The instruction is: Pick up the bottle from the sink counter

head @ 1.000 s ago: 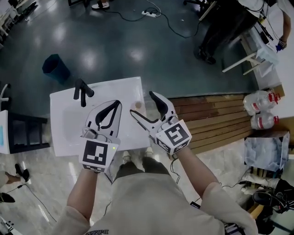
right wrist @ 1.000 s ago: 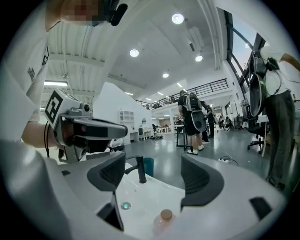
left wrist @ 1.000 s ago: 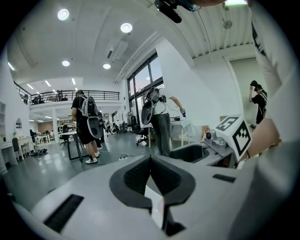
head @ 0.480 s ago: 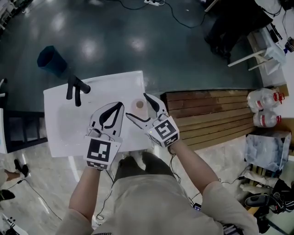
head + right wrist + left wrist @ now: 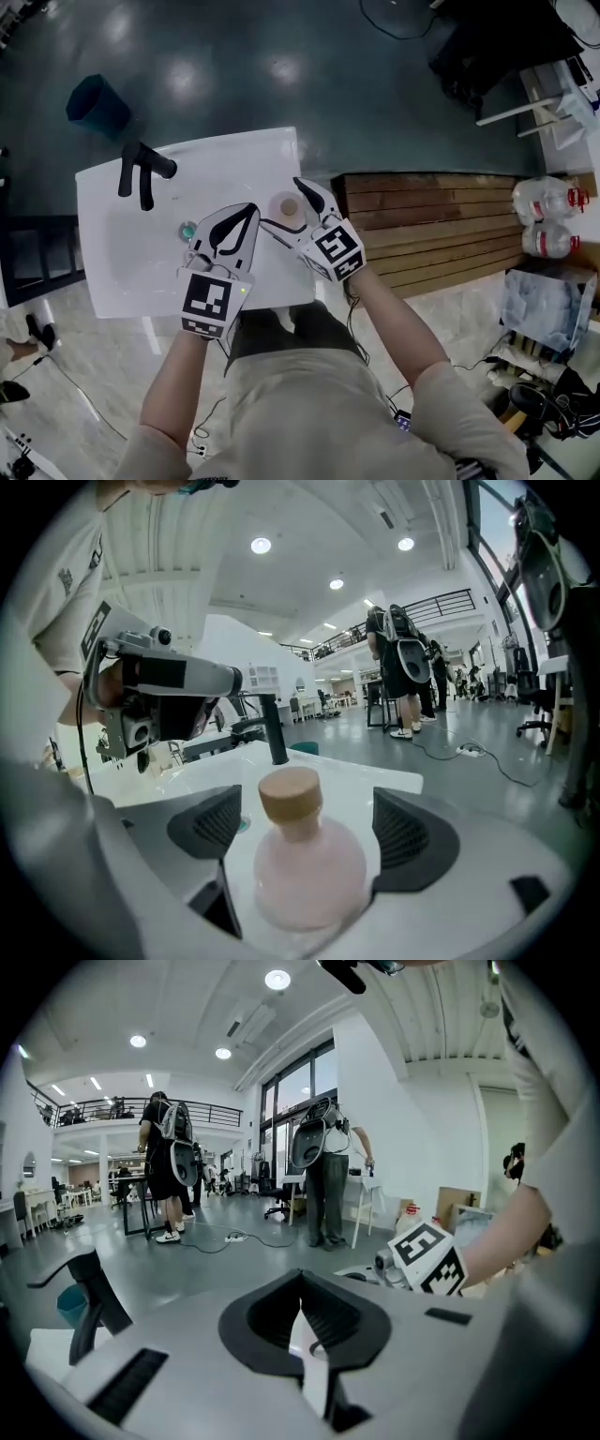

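A small pale pink bottle (image 5: 287,207) with a tan cap stands upright on the right rim of the white sink (image 5: 234,155). My right gripper (image 5: 281,212) straddles it, one jaw on each side. In the right gripper view the bottle (image 5: 305,860) fills the gap, and the ribbed pads (image 5: 409,833) stand just clear of its body. These jaws are opening and wide apart. My left gripper (image 5: 246,214) hovers over the basin just left of the bottle, its jaws shut on nothing (image 5: 302,1321).
A black faucet (image 5: 141,173) rises at the sink's back left, and a green drain (image 5: 187,230) sits in the basin. Wooden slats (image 5: 441,225) lie right of the sink, with water jugs (image 5: 548,220) beyond. A blue bin (image 5: 94,103) stands on the floor behind. People (image 5: 169,1166) stand further off.
My right gripper has slid left until the bottle sits between its jaws, which have spread wider. My left gripper has stayed shut over the basin.
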{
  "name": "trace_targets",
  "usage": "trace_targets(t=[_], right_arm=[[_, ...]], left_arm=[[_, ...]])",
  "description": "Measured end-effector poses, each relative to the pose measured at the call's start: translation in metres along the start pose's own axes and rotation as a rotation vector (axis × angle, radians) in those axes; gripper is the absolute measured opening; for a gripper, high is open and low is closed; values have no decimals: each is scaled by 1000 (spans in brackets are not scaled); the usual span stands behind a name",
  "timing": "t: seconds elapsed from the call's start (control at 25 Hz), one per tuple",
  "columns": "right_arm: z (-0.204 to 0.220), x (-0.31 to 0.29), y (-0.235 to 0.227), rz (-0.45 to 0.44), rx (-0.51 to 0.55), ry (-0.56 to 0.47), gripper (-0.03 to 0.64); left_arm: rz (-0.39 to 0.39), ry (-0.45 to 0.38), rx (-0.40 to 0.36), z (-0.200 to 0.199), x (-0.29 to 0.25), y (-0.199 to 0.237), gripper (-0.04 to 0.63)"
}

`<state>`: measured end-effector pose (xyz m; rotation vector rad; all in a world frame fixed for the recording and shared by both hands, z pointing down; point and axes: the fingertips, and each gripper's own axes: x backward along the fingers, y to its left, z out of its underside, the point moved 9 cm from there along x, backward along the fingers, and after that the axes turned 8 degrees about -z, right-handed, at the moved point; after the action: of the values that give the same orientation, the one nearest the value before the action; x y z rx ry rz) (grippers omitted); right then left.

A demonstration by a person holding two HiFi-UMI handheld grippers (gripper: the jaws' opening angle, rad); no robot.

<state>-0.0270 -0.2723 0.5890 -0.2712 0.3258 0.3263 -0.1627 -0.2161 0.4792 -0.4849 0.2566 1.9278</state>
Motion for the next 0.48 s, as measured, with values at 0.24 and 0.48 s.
trace_targets(t=[0.24,0.48], right_arm=[[21,-12,-8,-10,-8,24,373],[31,-24,-9,-70,18,139,371]], left_arm=[[21,24,10,20,-13,-1,7],[47,75,-35,42,-29,-1,8]])
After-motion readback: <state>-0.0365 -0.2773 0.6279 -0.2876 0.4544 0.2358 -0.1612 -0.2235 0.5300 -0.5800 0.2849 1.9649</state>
